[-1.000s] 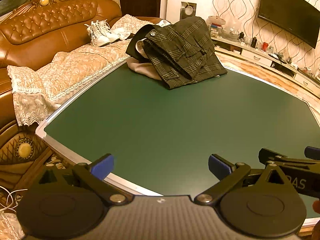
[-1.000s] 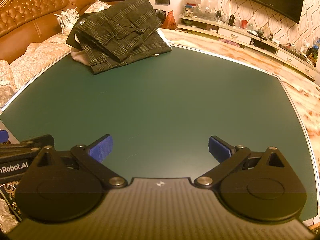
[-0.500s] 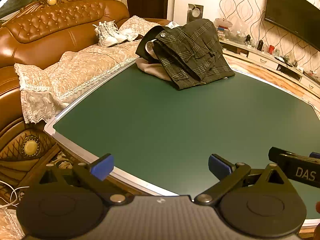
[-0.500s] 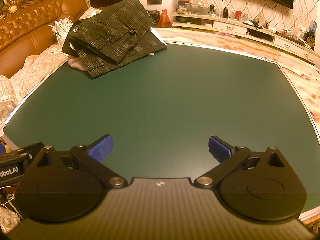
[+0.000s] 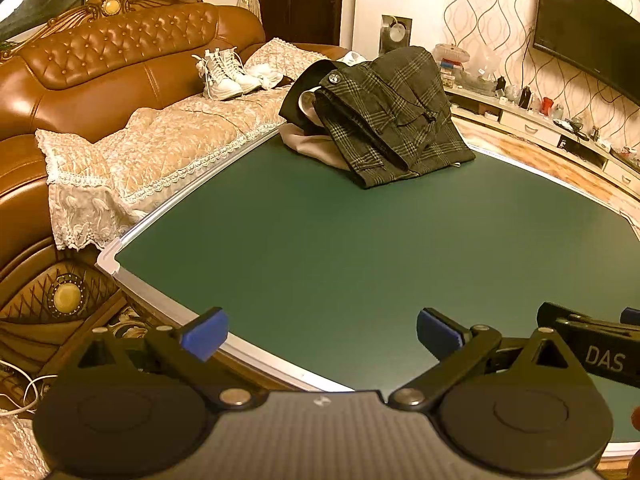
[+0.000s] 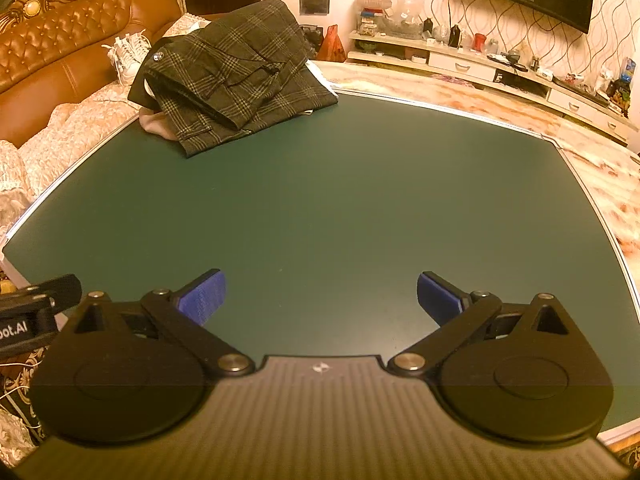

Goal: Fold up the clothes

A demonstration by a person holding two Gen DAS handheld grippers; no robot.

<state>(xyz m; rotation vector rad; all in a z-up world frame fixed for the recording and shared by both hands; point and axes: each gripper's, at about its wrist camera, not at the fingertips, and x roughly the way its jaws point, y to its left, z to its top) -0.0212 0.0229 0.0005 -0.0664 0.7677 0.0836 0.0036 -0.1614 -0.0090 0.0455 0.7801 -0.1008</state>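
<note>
The folding looks largely done, or at a pause between garments. A dark plaid garment lies in the upper middle of the left wrist view, already doubled over into a compact bundle, and it rests on top of a pale beige garment whose edge peeks out at its lower left. In the right wrist view the same pile sits in the upper left, at the far corner of the green table. Whether the beige piece beneath is itself neatly folded cannot be told from here.

Both tools are idle. The left gripper, at the bottom of its frame over the table's near rim, has its blue pads spread wide with nothing between them. The right gripper likewise stands wide apart and empty above bare tabletop. Both are well apart from the pile.

No unfolded clothing lies on the table surface in either view. What remains, as a judgement, is at most tidying the stack or fetching another item; white sneakers and some pale cloth sit on the brown sofa at upper left.
</note>
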